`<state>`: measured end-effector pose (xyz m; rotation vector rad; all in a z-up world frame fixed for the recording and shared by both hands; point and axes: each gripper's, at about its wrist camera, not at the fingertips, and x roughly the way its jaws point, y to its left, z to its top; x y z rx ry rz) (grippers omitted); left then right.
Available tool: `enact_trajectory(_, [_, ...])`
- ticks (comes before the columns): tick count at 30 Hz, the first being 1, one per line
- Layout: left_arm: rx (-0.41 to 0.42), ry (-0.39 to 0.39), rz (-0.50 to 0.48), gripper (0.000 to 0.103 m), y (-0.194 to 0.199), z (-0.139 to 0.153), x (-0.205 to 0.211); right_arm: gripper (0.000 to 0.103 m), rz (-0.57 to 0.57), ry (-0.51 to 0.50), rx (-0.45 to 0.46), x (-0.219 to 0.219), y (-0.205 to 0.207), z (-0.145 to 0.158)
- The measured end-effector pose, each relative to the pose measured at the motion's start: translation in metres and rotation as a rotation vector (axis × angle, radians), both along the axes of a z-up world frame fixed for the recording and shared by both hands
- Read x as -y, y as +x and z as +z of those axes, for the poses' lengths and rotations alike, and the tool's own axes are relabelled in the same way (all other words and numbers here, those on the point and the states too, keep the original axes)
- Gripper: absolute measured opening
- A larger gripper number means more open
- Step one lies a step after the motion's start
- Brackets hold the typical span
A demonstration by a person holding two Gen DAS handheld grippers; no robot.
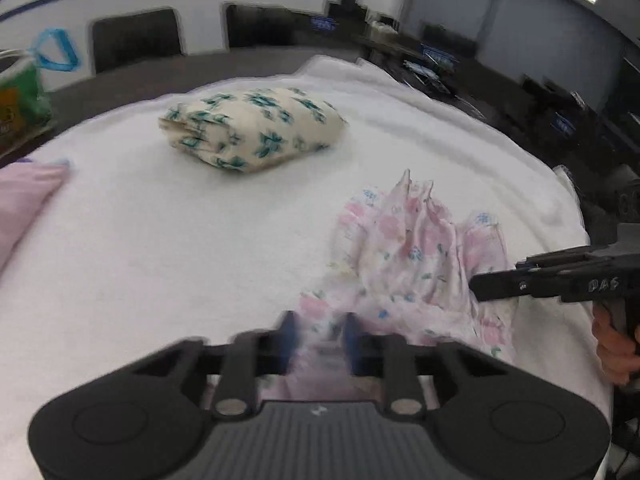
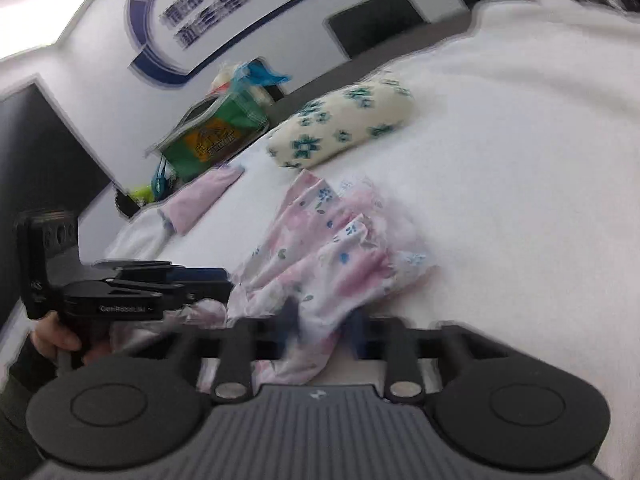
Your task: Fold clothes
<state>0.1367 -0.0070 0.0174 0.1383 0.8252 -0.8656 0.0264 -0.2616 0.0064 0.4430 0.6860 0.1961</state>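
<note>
A crumpled pink floral garment (image 1: 412, 256) lies on the white cloth-covered table (image 1: 160, 260); it also shows in the right wrist view (image 2: 320, 248). My left gripper (image 1: 318, 332) has its blue fingertips closed on the garment's near edge. My right gripper (image 2: 326, 326) is likewise closed on a fold of the same garment. The right gripper shows from the side in the left wrist view (image 1: 500, 284), the left gripper in the right wrist view (image 2: 200, 280). Both frames are blurred by motion.
A folded cream garment with teal flowers (image 1: 252, 128) lies at the back of the table, also in the right wrist view (image 2: 340, 120). A folded pink garment (image 1: 24, 196) lies at the left. A green bag (image 2: 216, 136) stands beyond the table edge.
</note>
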Motion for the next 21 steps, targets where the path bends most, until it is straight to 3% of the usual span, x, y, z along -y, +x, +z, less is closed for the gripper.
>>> enact_trajectory(2, [-0.045, -0.062, 0.112, 0.0, 0.001, -0.004, -0.015, 0.004, 0.086, -0.12, 0.045, -0.019, 0.026, 0.017])
enact_trajectory(5, [0.022, -0.138, 0.313, 0.0, -0.015, 0.002, -0.049, 0.003, 0.242, -0.291, 0.135, -0.057, 0.063, 0.049])
enact_trajectory(8, [0.036, -0.224, 0.604, 0.0, -0.028, 0.004, -0.088, 0.003, 0.397, -0.404, 0.213, -0.099, 0.101, 0.079])
enact_trajectory(10, [0.05, -0.233, 0.752, 0.0, -0.03, 0.005, -0.1, 0.003, 0.421, -0.477, 0.191, -0.12, 0.138, 0.083])
enact_trajectory(13, [0.006, -0.174, 0.844, 0.004, -0.021, 0.001, -0.095, 0.009, 0.424, -0.514, 0.041, -0.142, 0.198, 0.066])
enact_trajectory(16, [-0.013, -0.176, 0.827, 0.012, -0.039, 0.009, -0.101, 0.011, 0.408, -0.524, 0.036, -0.137, 0.187, 0.063])
enact_trajectory(17, [-0.003, -0.19, 0.81, 0.021, -0.053, 0.015, -0.107, 0.021, 0.402, -0.527, 0.038, -0.135, 0.181, 0.062])
enact_trajectory(18, [0.02, -0.21, 0.797, 0.03, -0.072, 0.021, -0.114, 0.046, 0.406, -0.496, 0.088, -0.123, 0.158, 0.069])
enact_trajectory(19, [0.059, -0.24, 0.781, 0.053, -0.093, 0.026, -0.122, 0.061, 0.412, -0.458, 0.149, -0.109, 0.13, 0.076])
enact_trajectory(20, [0.1, -0.265, 0.762, 0.071, -0.112, 0.029, -0.129, 0.083, 0.432, -0.418, 0.175, -0.097, 0.106, 0.078])
enact_trajectory(21, [0.14, -0.279, 0.739, 0.074, -0.129, 0.028, -0.132, 0.085, 0.455, -0.378, 0.193, -0.086, 0.083, 0.078])
